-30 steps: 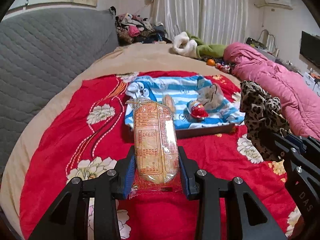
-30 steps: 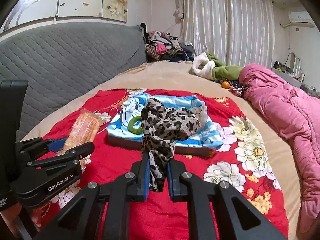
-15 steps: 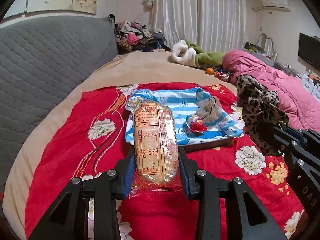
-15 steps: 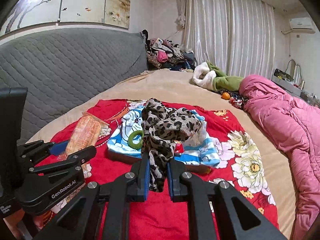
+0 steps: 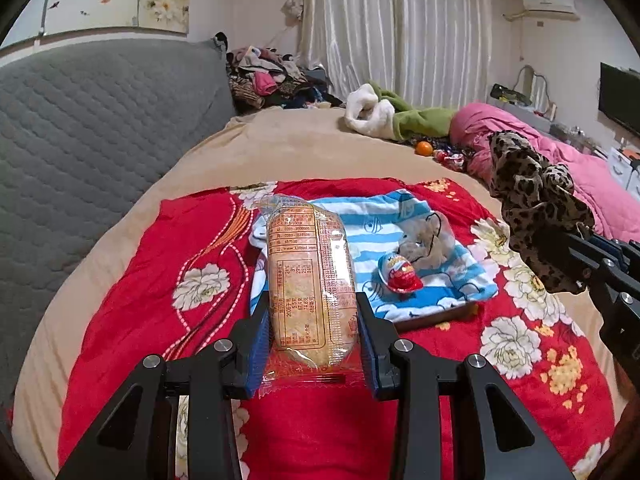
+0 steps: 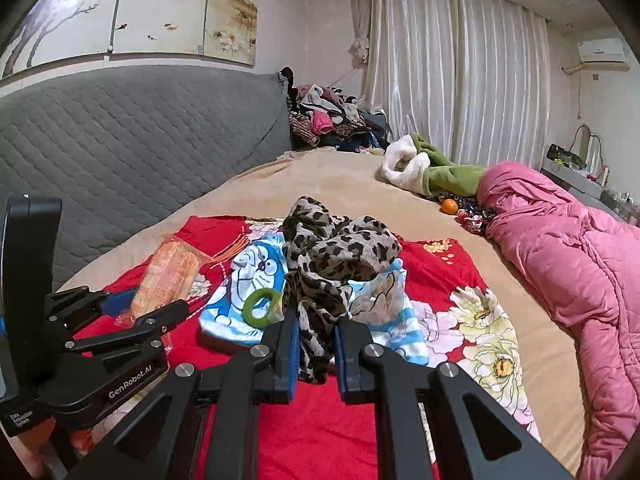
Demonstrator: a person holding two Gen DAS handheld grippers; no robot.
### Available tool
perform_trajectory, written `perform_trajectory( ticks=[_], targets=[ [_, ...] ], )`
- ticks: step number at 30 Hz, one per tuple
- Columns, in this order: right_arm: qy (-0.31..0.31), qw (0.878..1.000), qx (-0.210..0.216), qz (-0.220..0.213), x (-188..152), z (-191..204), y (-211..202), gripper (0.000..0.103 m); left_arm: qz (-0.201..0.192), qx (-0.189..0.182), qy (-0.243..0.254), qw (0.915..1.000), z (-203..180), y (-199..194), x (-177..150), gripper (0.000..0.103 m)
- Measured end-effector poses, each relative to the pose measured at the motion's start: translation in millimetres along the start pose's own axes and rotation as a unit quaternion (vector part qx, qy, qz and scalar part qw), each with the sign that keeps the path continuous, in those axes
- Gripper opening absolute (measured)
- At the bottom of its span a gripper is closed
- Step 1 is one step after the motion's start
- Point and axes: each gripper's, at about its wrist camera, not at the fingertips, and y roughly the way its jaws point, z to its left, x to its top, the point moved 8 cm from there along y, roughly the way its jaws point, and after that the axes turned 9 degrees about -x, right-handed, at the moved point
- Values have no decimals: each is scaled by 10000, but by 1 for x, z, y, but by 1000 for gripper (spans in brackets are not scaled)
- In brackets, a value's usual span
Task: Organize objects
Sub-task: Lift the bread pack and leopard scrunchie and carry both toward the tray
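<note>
My left gripper (image 5: pixel 312 344) is shut on a clear-wrapped packet of biscuits (image 5: pixel 310 280), held above the red floral blanket (image 5: pixel 160 292). My right gripper (image 6: pixel 314 356) is shut on a leopard-print cloth (image 6: pixel 340 252), held up in the air; it also shows in the left wrist view (image 5: pixel 532 196). Beyond both lies a blue striped cartoon cloth (image 5: pixel 400 216) over a brown tray (image 5: pixel 440 318). On it sit a red egg-shaped toy (image 5: pixel 400 274), a crumpled clear bag (image 5: pixel 424 240) and a green ring (image 6: pixel 260 306).
A grey quilted headboard (image 6: pixel 140 140) runs along the left. A pink quilt (image 6: pixel 568 248) lies on the right. A white and green garment (image 6: pixel 424 164), an orange (image 6: pixel 449 206) and a clothes pile (image 6: pixel 328 120) are at the far end of the beige bed.
Both grippers have pulled back and risen with their loads. The tray and cartoon cloth now look farther away and the leopard cloth hangs clear of them.
</note>
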Motion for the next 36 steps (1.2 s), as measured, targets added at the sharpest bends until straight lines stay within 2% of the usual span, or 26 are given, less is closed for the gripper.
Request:
perform_trajectory(
  ticks=[14,28,36],
  targets=[
    [42,9999,-94,-12,27,-22,33,14,-25,-58,144,9999,-20,36,40,40],
    [120,9998,-165,22,38,-36,67,14,47,-190,171,9997,-36,83,55,40],
    [233,9996,-158,82,35,-45,94,14,44,-134,155,9998,-34,108,61,40]
  ],
)
